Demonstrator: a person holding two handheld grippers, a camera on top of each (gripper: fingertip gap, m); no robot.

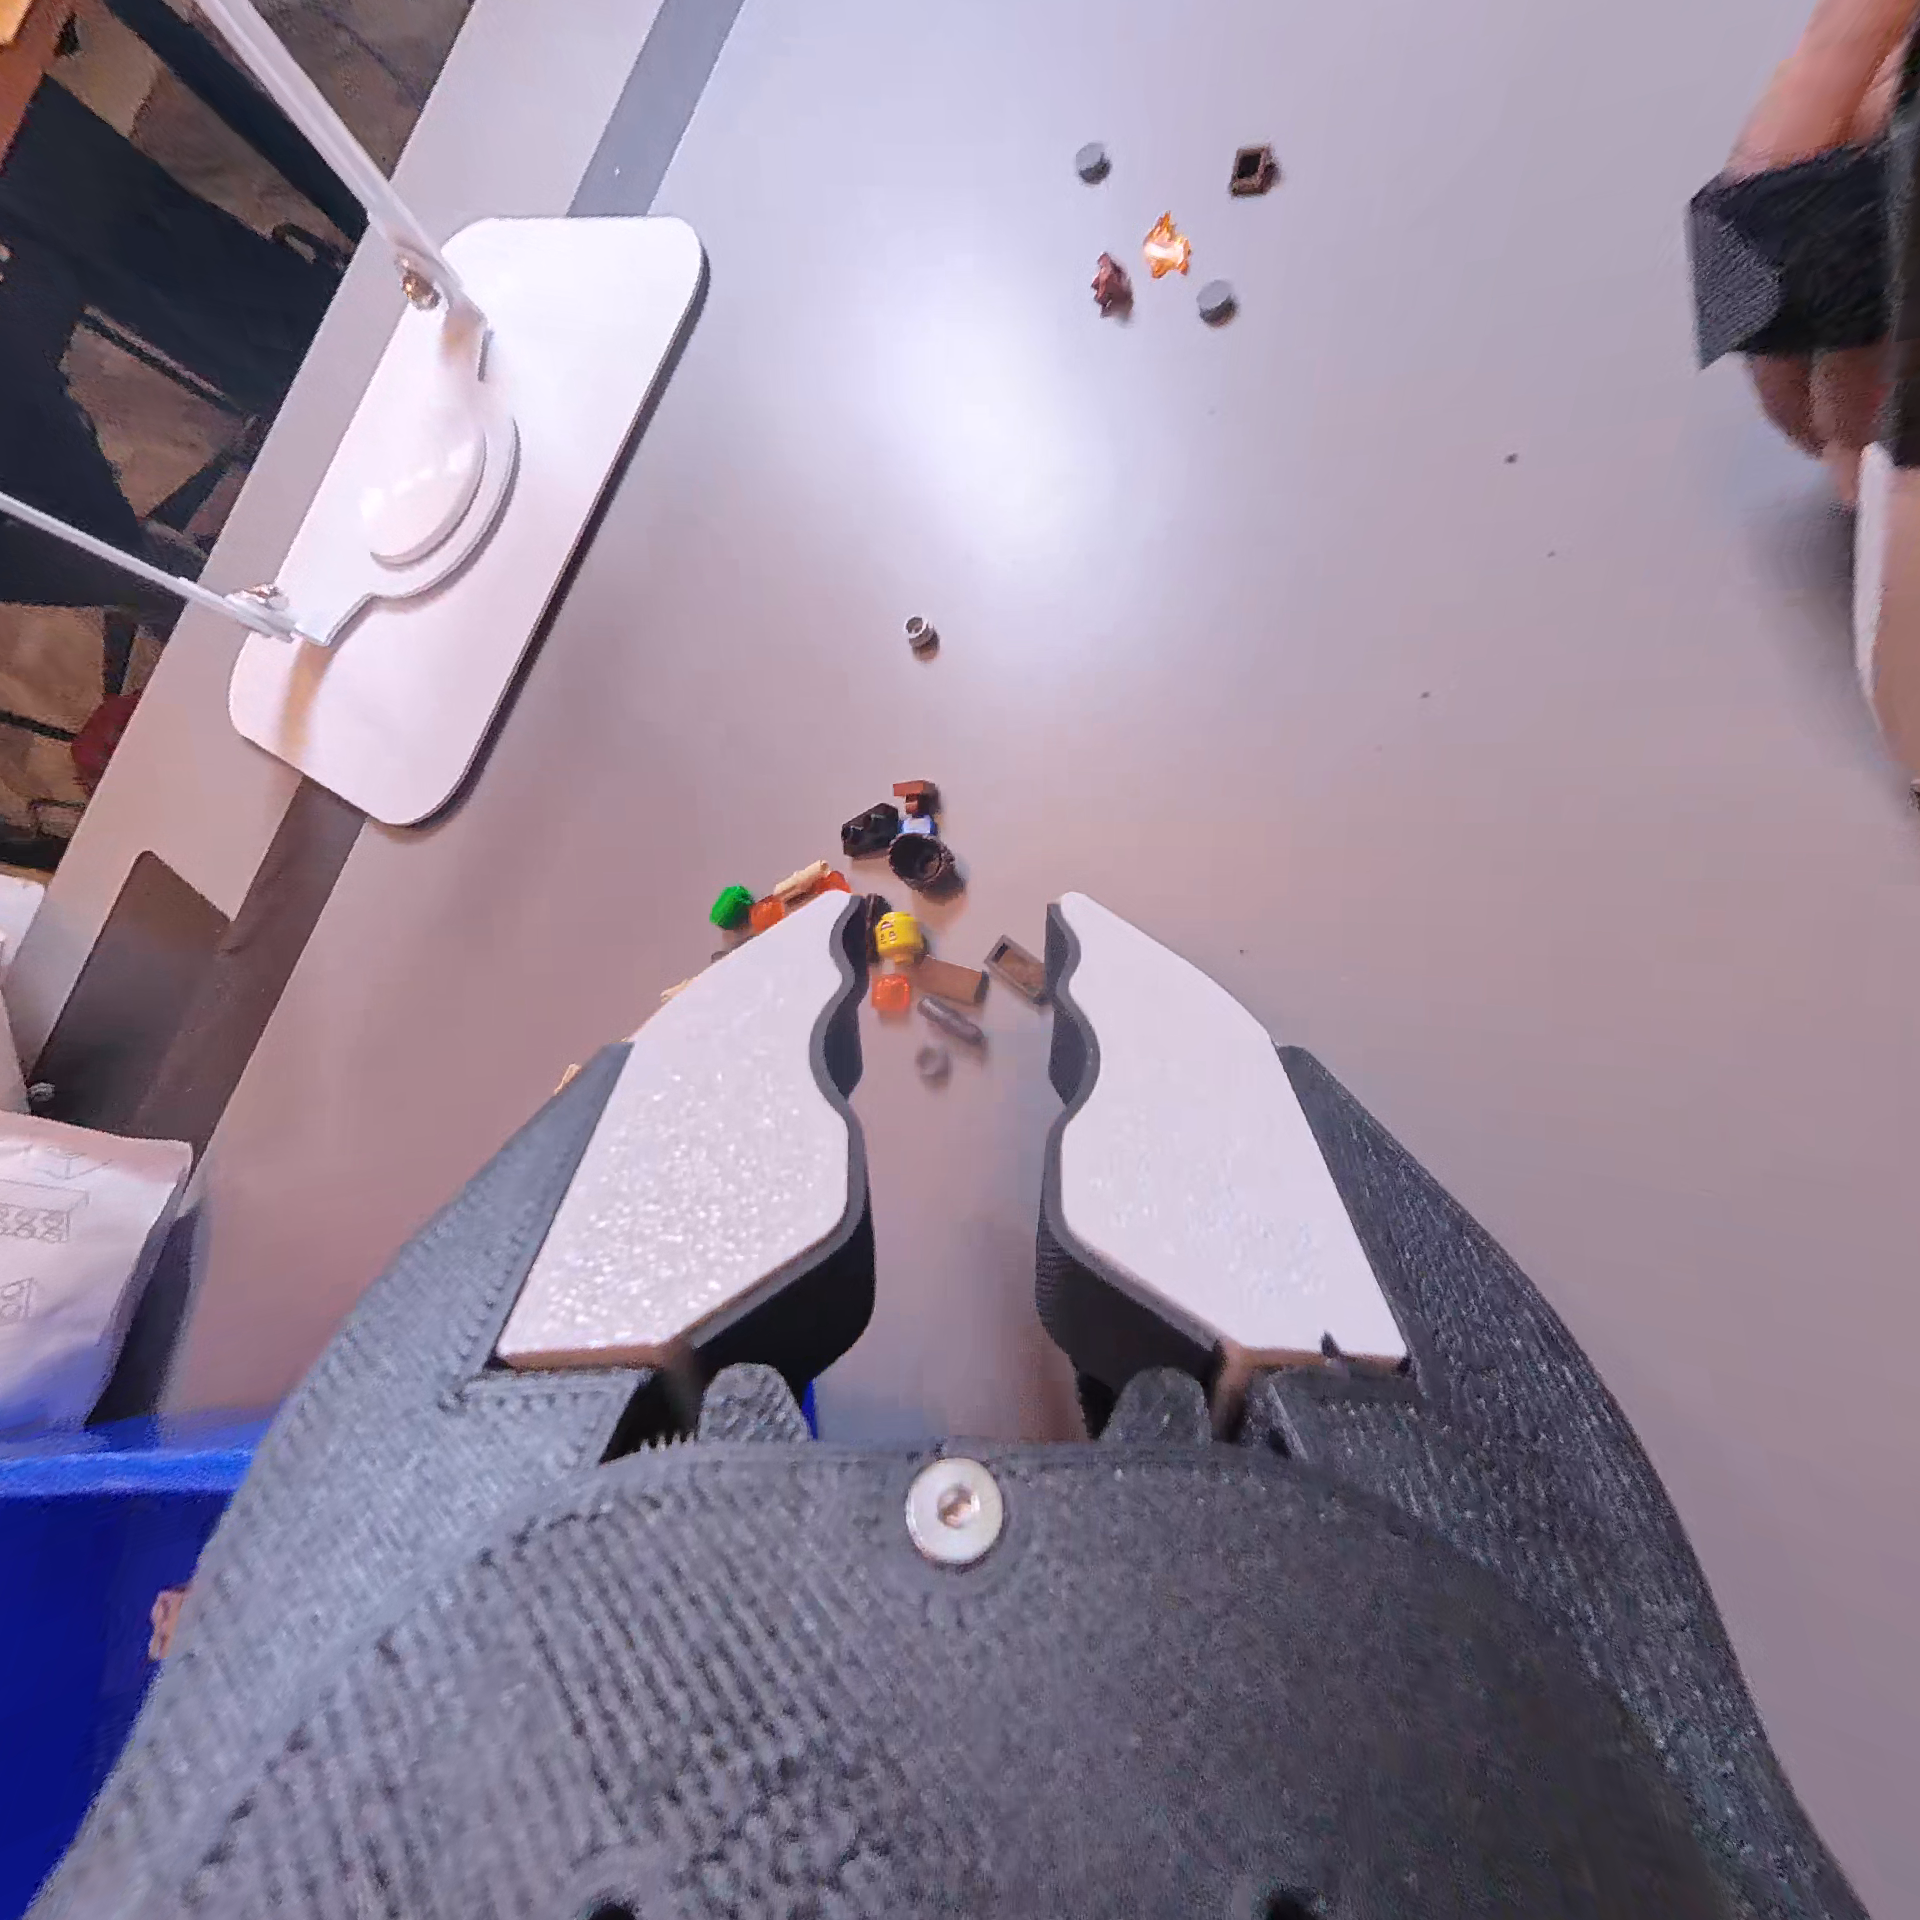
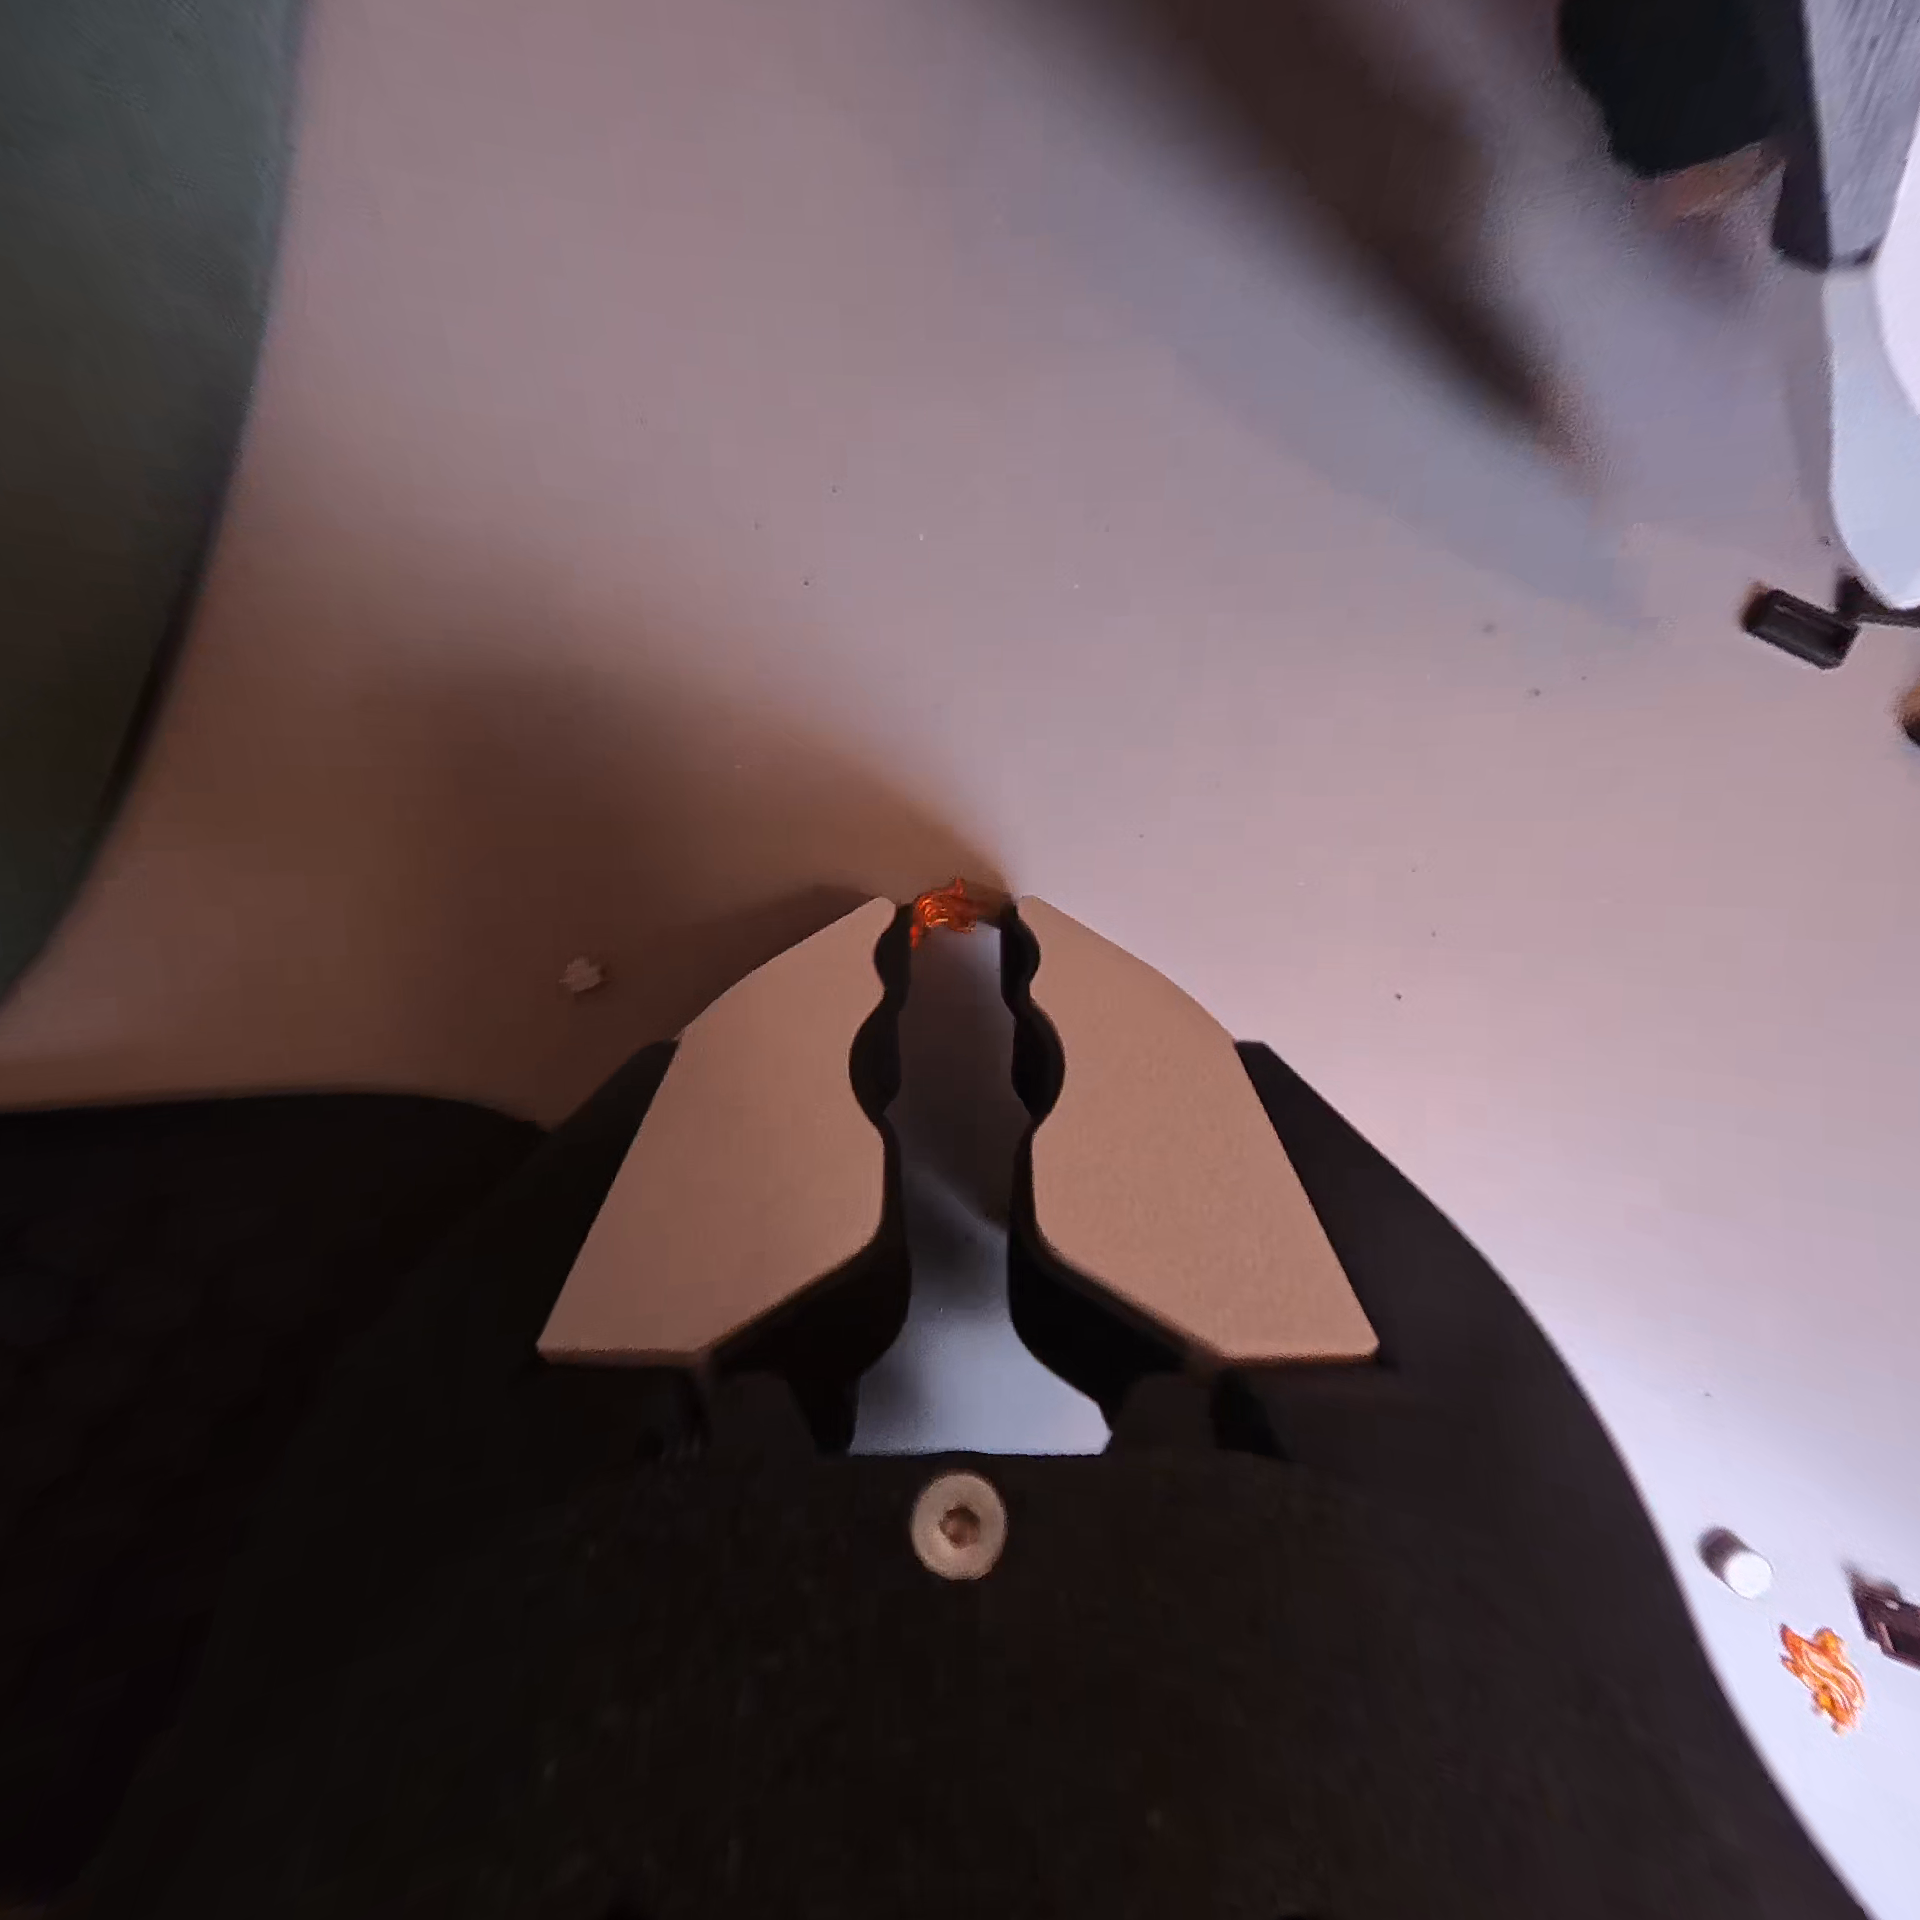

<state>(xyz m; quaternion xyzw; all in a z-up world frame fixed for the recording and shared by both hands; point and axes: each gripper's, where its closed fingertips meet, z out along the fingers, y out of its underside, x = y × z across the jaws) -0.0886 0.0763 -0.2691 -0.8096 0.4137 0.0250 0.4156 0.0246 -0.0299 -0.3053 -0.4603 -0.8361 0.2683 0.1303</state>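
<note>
In the left wrist view my left gripper (image 1: 956, 914) is open over a heap of small toy brick pieces on the grey table (image 1: 1351, 727). Between its fingers lie a yellow figure head (image 1: 896, 935) close to the left fingertip, an orange stud (image 1: 890, 992), a brown tile (image 1: 951, 979), a hollow brown piece (image 1: 1018, 966) and a grey bar (image 1: 951, 1018); the pads press on none of them. In the right wrist view my right gripper (image 2: 956, 914) is shut on a clear orange flame piece (image 2: 940, 912) at its fingertips. Its black body (image 1: 1787, 260), with a hand, shows far right.
A white stand base (image 1: 468, 499) lies at the left, a blue bin (image 1: 94, 1558) and a white bag (image 1: 73, 1247) at the lower left. A second flame piece (image 1: 1166, 244), grey studs (image 1: 1091, 161) and brown bits (image 1: 1252, 171) lie farther off. A black clip (image 2: 1792, 623) lies at the right.
</note>
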